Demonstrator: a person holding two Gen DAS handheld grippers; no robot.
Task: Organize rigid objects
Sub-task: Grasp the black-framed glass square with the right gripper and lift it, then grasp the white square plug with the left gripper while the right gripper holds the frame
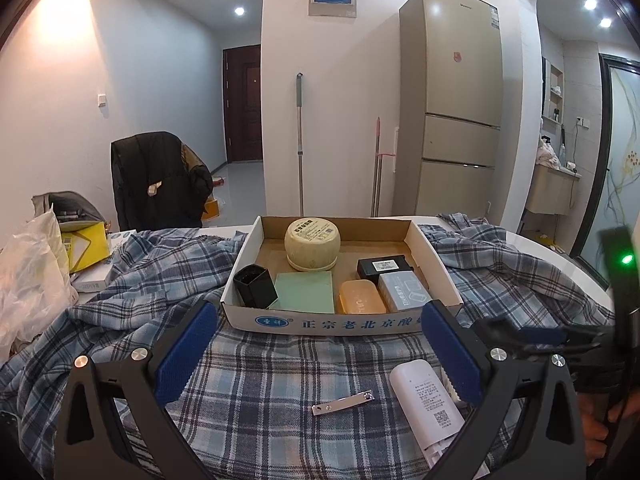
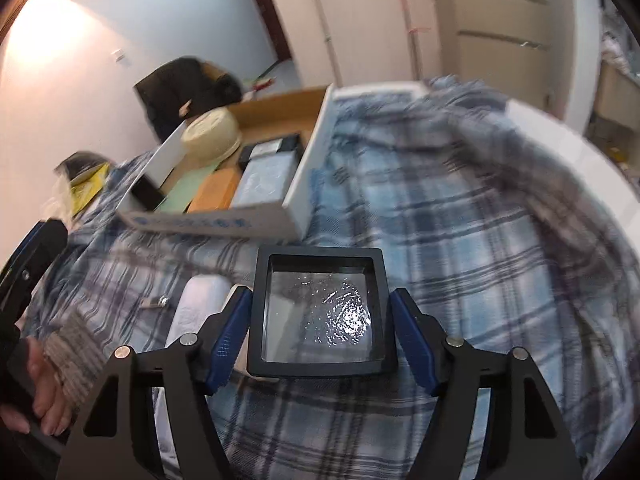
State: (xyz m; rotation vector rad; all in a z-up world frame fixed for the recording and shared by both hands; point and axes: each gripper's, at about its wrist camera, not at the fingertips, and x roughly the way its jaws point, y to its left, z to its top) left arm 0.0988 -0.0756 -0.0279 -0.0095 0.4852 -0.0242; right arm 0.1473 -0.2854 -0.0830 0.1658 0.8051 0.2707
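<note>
A shallow cardboard tray [image 1: 336, 322] sits on a plaid cloth and holds a round cream tin [image 1: 312, 244], a black cup [image 1: 254, 286], a green pad [image 1: 306, 292], an orange case [image 1: 362, 296], a grey box [image 1: 404, 292] and a black box [image 1: 384, 268]. My left gripper [image 1: 320, 344] is open and empty, just short of the tray. A white remote-like device [image 1: 426, 400] and a small metal clip [image 1: 343, 402] lie between its fingers. My right gripper [image 2: 320, 328] is shut on a black square framed box [image 2: 320, 312], held above the cloth to the right of the tray [image 2: 304, 192].
The plaid cloth [image 1: 280, 380] covers a white table. A plastic bag [image 1: 28, 280], a yellow box [image 1: 86, 248] and a white box [image 1: 96, 280] crowd the left edge. A chair with a black jacket [image 1: 160, 180] stands behind, and a fridge [image 1: 452, 100] at the back right.
</note>
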